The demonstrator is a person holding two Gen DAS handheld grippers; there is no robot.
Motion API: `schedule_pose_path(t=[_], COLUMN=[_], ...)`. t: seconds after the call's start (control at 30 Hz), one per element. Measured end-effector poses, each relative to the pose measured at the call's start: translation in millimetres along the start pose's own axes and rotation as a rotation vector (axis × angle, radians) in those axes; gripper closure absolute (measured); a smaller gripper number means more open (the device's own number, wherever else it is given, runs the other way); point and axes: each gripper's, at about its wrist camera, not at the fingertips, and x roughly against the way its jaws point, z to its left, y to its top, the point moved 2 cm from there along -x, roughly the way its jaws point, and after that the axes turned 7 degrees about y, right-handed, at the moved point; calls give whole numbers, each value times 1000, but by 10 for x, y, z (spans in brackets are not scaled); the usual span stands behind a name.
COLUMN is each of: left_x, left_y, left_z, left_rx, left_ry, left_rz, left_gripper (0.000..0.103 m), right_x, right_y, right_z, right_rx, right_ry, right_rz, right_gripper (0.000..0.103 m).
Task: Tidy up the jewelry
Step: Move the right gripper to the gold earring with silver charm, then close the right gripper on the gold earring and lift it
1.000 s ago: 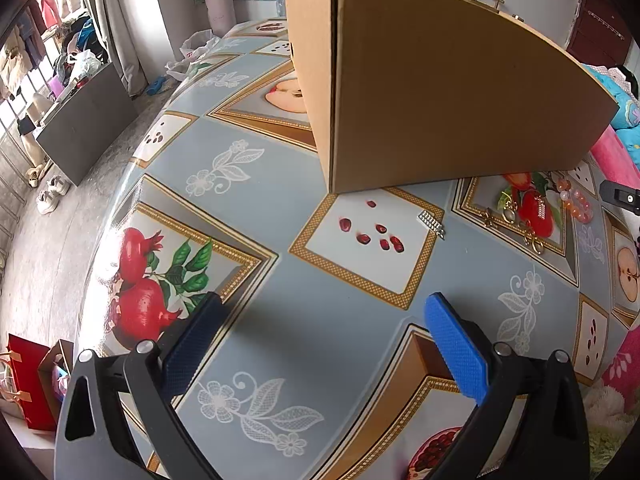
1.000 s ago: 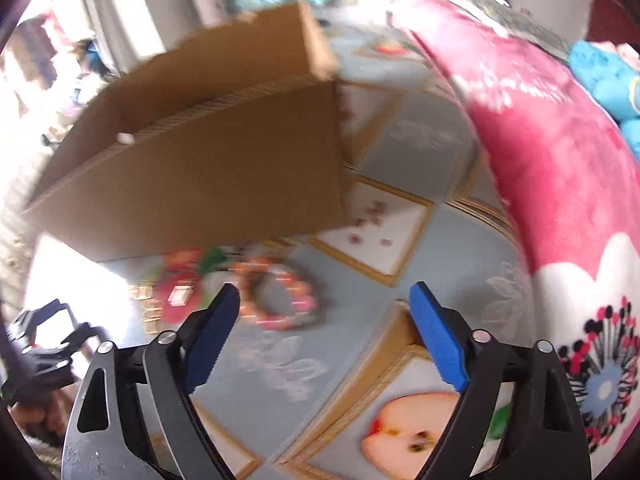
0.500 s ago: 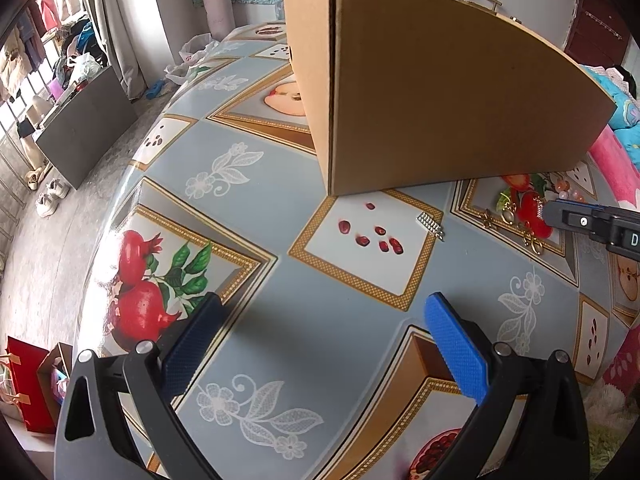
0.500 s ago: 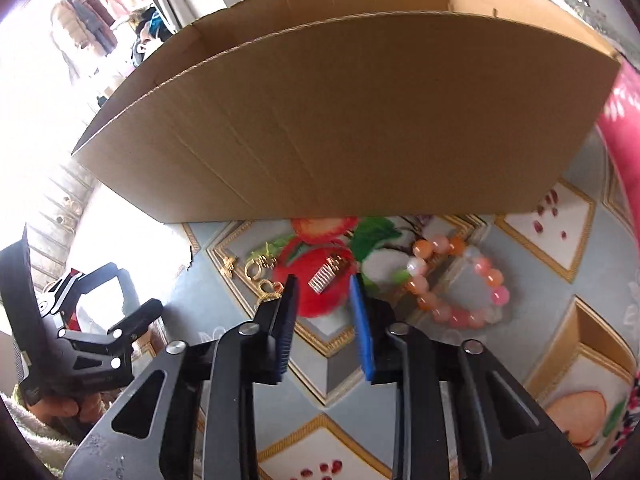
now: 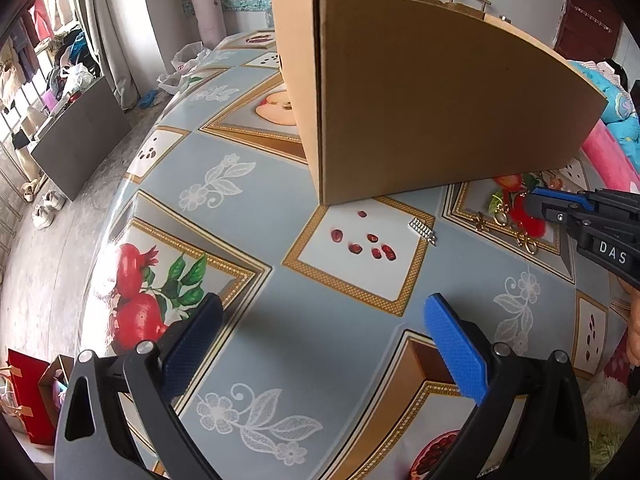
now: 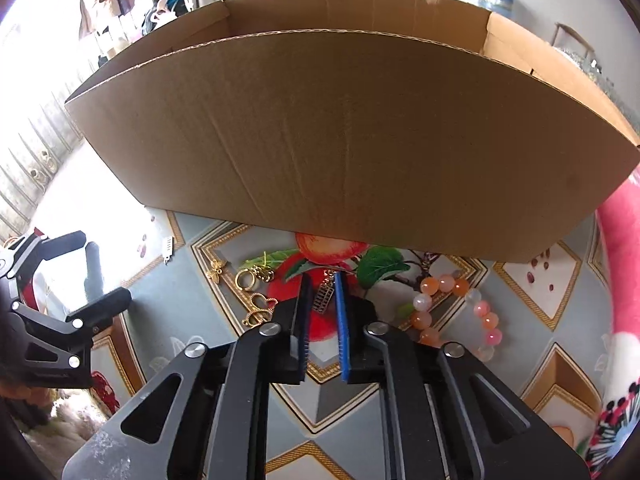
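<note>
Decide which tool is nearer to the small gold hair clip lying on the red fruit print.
Right. The right tool has its fingers on either side of the gold hair clip, nearly closed. The left tool hovers open over the table, well away from it.

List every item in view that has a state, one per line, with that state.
cardboard box: open-topped, upright on the tablecloth.
right gripper: jaws nearly closed around the gold comb clip, not clearly gripping.
gold comb clip: lying between the right pads.
left gripper: wide open, empty.
silver clip: lying loose, untouched.
bead bracelet: lying loose beside the box.
gold earrings: scattered loose.
</note>
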Motion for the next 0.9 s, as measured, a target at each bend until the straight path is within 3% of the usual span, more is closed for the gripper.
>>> schedule_pose_path(t=[0.23, 0.43, 0.67, 0.9], left_x=[111, 120, -11, -38], left_y=[118, 258, 272, 303], left_z=[-131, -235, -325, -427], left_rx=[-10, -16, -19, -64], left_ry=[-64, -105, -146, -130], left_rz=[-68, -92, -42, -52], left_gripper=[11, 33, 54, 71], right_x=[202, 227, 290, 305], right_y=[-146, -318, -354, -386], right_z=[-199, -510, -680, -787], right_rx=[-63, -71, -118, -153], right_ry=[48, 61, 118, 166], right_rz=[-2, -14, -25, -32], right_gripper=[100, 100, 100, 100])
